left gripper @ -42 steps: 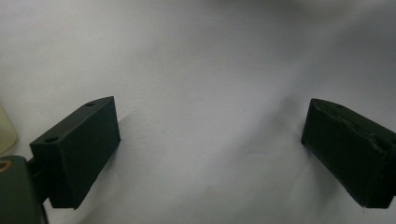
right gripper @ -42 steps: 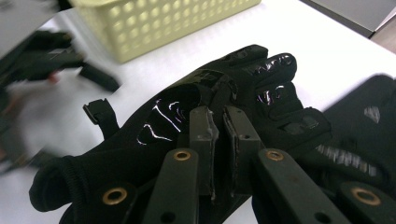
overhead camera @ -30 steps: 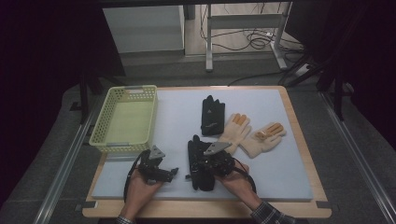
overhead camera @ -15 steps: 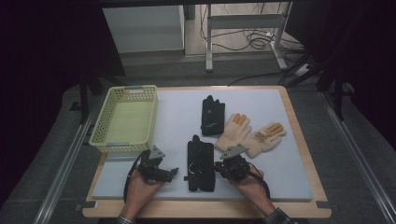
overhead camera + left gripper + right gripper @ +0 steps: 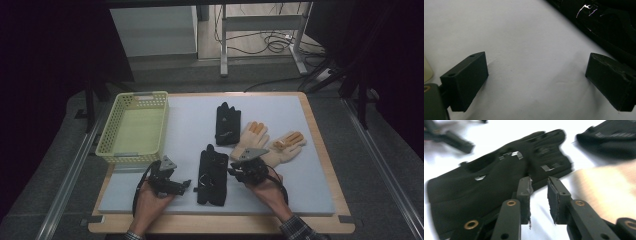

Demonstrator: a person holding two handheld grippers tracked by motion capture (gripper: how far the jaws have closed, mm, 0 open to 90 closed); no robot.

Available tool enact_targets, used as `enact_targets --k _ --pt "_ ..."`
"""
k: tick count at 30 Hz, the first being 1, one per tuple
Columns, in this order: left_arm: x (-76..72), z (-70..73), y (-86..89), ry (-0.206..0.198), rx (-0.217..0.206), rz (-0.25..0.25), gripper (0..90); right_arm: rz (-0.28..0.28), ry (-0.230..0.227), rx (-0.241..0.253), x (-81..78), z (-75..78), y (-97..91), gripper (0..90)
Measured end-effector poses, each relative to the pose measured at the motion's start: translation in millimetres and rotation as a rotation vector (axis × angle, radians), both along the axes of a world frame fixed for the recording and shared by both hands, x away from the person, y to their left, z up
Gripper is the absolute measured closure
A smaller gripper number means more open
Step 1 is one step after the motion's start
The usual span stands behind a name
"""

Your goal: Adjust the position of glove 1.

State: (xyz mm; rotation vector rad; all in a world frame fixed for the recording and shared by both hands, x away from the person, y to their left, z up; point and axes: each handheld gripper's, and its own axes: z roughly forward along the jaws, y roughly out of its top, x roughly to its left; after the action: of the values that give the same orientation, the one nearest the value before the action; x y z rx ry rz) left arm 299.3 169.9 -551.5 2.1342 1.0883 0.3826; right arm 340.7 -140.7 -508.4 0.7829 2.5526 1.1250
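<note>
Here I have the right hand-held gripper (image 5: 239, 171) low over the desk (image 5: 320, 195), just beside the right edge of the near black glove (image 5: 212, 174). In the right gripper view its jaws stand a narrow gap apart, and they have just been opening a little; nothing sits between them. The left jaw lies close against the glove's edge (image 5: 499, 177), though I cannot tell whether it touches the fabric. The glove lies flat on the grey mat (image 5: 185, 120), fingers pointing away from me, between my two hands.

My left hand-held gripper (image 5: 186, 185) rests on the mat at the glove's other side, pointing toward it. In the left gripper view its jaws are spread wide with bare mat between them, holding nothing; a dark glossy edge of the glove (image 5: 599, 22) runs across the upper right corner there, near the right jaw.

Farther back lies a second black glove (image 5: 227, 124), also flat, well apart from the near one. Just to its right are two cream gloves with orange fingertips (image 5: 272, 144), lying side by side, the nearer one partly behind the right hand-held gripper. A yellow mesh basket (image 5: 112, 135) stands at the left edge of the mat, beyond my left hand (image 5: 150, 205).
</note>
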Motion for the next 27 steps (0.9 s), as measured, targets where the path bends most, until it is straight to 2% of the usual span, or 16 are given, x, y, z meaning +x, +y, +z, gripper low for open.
enact_targets --k 2,3,8,13,14,15,19,20,21,24,27 --pt "0.0 0.2 0.3 0.001 0.004 -0.003 4.4 -0.003 -0.006 -0.013 5.1 1.8 0.1 68.9" --pt "0.1 0.2 0.3 0.001 0.004 -0.004 4.4 -0.009 -0.025 -0.019 9.3 3.4 0.2 68.9" --pt "0.0 0.2 0.3 0.001 0.004 -0.003 4.4 -0.030 -0.026 -0.001 34.9 13.5 0.9 61.2" --pt "0.0 0.2 0.3 0.001 0.004 -0.003 4.4 -0.080 -0.026 0.000 66.9 19.0 3.2 54.7" --pt "0.0 0.2 0.3 0.002 0.004 -0.003 4.4 -0.107 -0.018 -0.001 81.4 20.1 2.8 54.1" --pt "0.1 0.2 0.3 0.002 0.004 -0.003 4.4 -0.107 -0.018 -0.001 81.4 20.1 2.8 54.1" --pt "0.1 0.2 0.4 0.002 0.003 -0.004 4.4 -0.159 0.001 -0.010 109.0 20.3 0.6 54.5" --pt "0.1 0.2 0.4 0.002 0.004 -0.003 4.4 -0.177 0.003 -0.017 120.3 21.2 1.0 56.6" --pt "0.1 0.2 0.4 0.002 0.003 -0.004 4.4 -0.177 0.003 -0.017 120.3 21.2 1.0 56.6" --pt "0.1 0.2 0.4 0.002 0.003 -0.004 4.4 -0.188 0.010 -0.017 134.9 22.2 5.0 59.4" --pt "0.1 0.2 0.4 0.001 0.003 -0.002 4.4 -0.167 0.021 -0.038 146.6 20.2 13.9 60.8"
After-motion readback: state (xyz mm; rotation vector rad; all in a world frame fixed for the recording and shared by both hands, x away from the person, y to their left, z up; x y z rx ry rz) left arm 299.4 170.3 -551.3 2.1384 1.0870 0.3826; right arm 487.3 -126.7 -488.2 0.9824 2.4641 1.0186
